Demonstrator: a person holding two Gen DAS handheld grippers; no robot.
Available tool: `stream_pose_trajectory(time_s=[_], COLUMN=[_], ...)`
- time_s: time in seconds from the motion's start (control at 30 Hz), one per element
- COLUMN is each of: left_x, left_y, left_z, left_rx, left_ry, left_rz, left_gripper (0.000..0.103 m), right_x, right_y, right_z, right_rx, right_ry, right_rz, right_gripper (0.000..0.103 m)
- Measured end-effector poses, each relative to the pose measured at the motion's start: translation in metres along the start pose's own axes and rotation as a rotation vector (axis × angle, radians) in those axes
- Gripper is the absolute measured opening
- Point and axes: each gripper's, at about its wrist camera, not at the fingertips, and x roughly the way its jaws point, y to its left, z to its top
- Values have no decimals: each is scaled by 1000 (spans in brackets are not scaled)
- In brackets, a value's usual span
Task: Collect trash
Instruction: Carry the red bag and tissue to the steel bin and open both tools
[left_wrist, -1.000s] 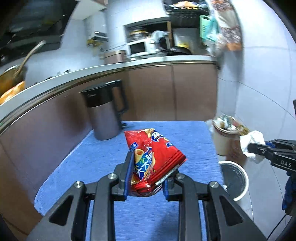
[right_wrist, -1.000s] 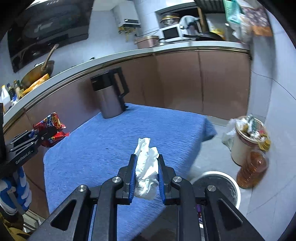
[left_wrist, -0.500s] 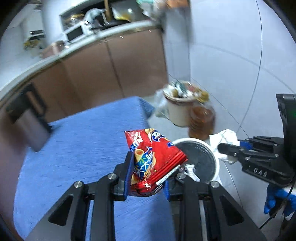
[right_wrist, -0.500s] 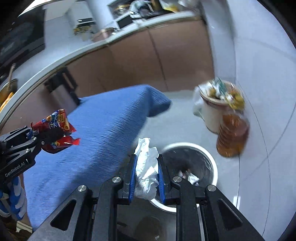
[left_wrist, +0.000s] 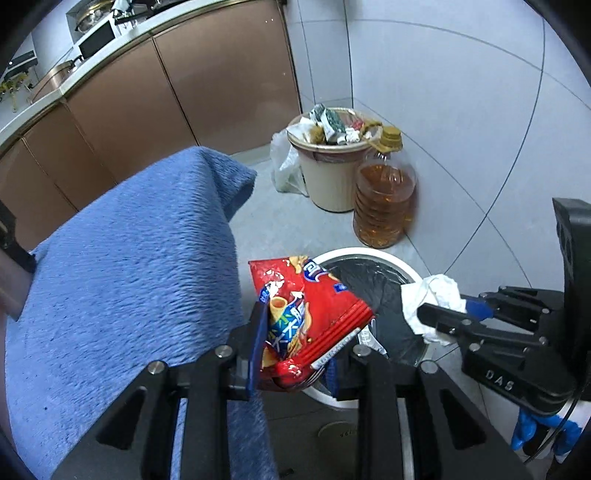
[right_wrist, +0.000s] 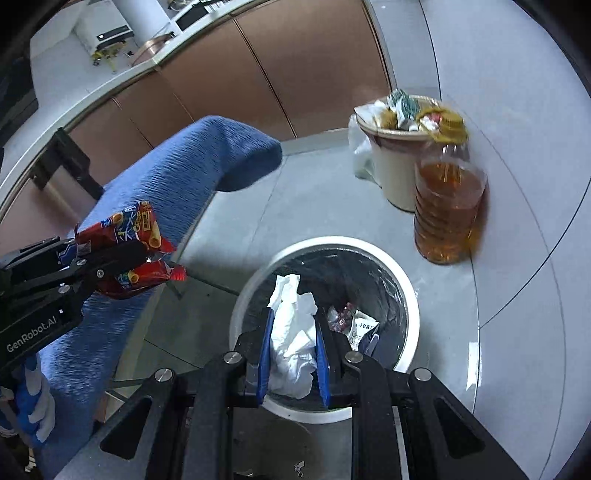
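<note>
My left gripper (left_wrist: 295, 354) is shut on a red snack bag (left_wrist: 306, 317) and holds it above the near rim of the white trash bin (left_wrist: 369, 254). My right gripper (right_wrist: 291, 354) is shut on a crumpled white tissue (right_wrist: 291, 332) over the bin's (right_wrist: 332, 243) black-lined opening, where some trash (right_wrist: 351, 317) lies at the bottom. In the left wrist view the right gripper (left_wrist: 436, 317) with the tissue (left_wrist: 439, 291) comes in from the right. In the right wrist view the left gripper (right_wrist: 122, 258) with the bag (right_wrist: 133, 240) is at the left.
A table under a blue cloth (left_wrist: 122, 266) stands left of the bin. A full beige bin (left_wrist: 328, 173) and a big bottle of amber oil (left_wrist: 384, 199) stand against the tiled wall behind. Brown cabinets (left_wrist: 184, 81) run along the back.
Both grippers have swung right and down from above the table to over the white bin, each still holding its item. The kettle has left the middle of view.
</note>
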Motion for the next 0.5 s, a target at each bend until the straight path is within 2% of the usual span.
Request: stream_pose_trajectory(time_s=[0.4, 0.5], left_x=[55, 75], left_y=[-16, -18], left_z=[14, 16], left_rx=[-41, -61], left_ry=[107, 155], left_rz=[-68, -70], left_gripper=[28, 30], right_x=[55, 69], right_y=[-30, -37], right_z=[-8, -11], right_rx=[49, 59], right_ry=[98, 123], right_rz=[-40, -54], right_gripper=[21, 22])
